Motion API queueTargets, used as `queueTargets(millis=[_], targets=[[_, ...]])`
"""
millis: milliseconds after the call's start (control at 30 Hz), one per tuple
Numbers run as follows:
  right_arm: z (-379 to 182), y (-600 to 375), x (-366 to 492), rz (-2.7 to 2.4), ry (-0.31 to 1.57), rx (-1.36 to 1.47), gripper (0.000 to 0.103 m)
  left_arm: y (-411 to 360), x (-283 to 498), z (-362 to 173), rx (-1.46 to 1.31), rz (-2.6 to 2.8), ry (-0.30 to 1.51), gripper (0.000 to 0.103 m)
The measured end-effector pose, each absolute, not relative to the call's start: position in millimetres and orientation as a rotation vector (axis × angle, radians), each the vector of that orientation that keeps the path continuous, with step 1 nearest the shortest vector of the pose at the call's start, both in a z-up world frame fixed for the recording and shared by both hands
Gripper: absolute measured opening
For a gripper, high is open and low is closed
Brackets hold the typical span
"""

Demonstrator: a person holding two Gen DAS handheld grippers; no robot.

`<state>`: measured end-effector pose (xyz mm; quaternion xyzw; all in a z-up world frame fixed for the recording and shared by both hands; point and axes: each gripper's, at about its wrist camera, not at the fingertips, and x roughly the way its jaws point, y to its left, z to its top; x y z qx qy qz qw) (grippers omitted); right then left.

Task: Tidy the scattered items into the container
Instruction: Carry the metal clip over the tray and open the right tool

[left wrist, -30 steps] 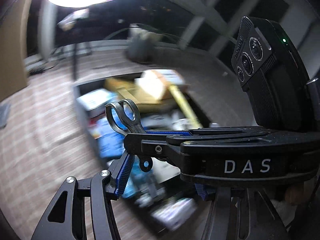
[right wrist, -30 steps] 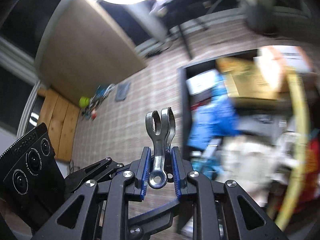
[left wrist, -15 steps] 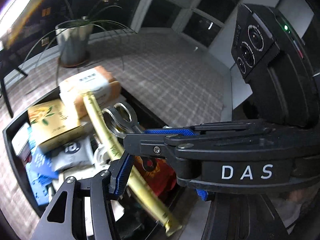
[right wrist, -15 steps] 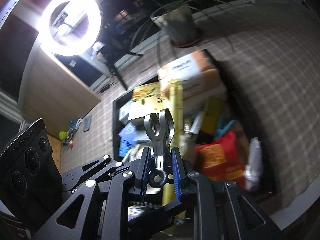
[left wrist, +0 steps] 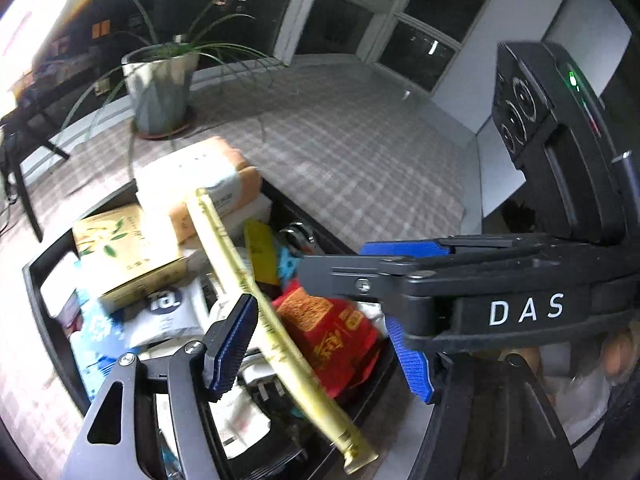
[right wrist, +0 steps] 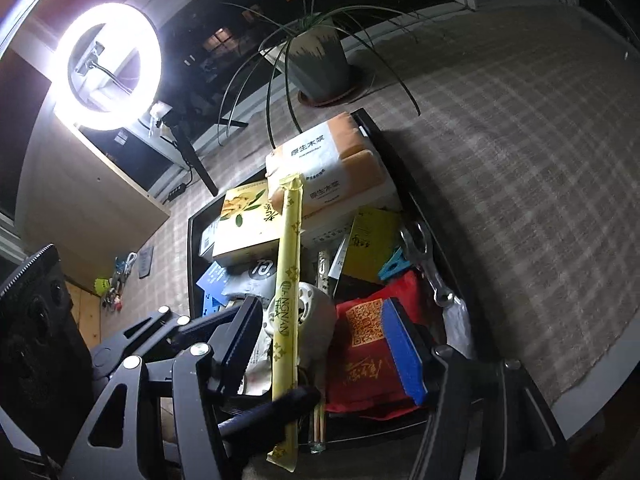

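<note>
A black container (right wrist: 412, 196) full of items sits on a checked cloth. A metal clamp (right wrist: 426, 258) lies along its right side, also seen in the left wrist view (left wrist: 298, 236). Inside are a tissue pack (right wrist: 332, 164), a yellow box (right wrist: 248, 220), a long gold packet (right wrist: 288, 292) and a red packet (right wrist: 368, 340). My right gripper (right wrist: 324, 344) is open and empty above the container. My left gripper (left wrist: 320, 340) is open and empty above the red packet (left wrist: 328, 332); the right gripper's body crosses its view.
A potted plant (right wrist: 320, 60) stands on the cloth behind the container. A ring light (right wrist: 108, 68) glares at the upper left. The table's edge (right wrist: 580, 412) runs close at the right front. Checked cloth (right wrist: 520, 160) spreads to the right.
Both grippers swung over the container and opened. The metal clamp held in the right gripper has been let go and now lies inside the container at its right side.
</note>
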<state>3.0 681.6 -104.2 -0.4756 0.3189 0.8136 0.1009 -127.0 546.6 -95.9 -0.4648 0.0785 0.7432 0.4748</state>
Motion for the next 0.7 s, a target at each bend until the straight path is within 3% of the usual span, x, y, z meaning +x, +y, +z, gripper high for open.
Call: queueTargets(millis=[467,700], targets=[[-74,601,-11,2.534,0.72,-1.4,0.063,419,-125,-58,-1.113,2.107,0.172,0.07],[-62,534,-25,2.624,0.6,-1.412,0.065,325,-116,-40,-1.117,2.305,0.131,0.078]])
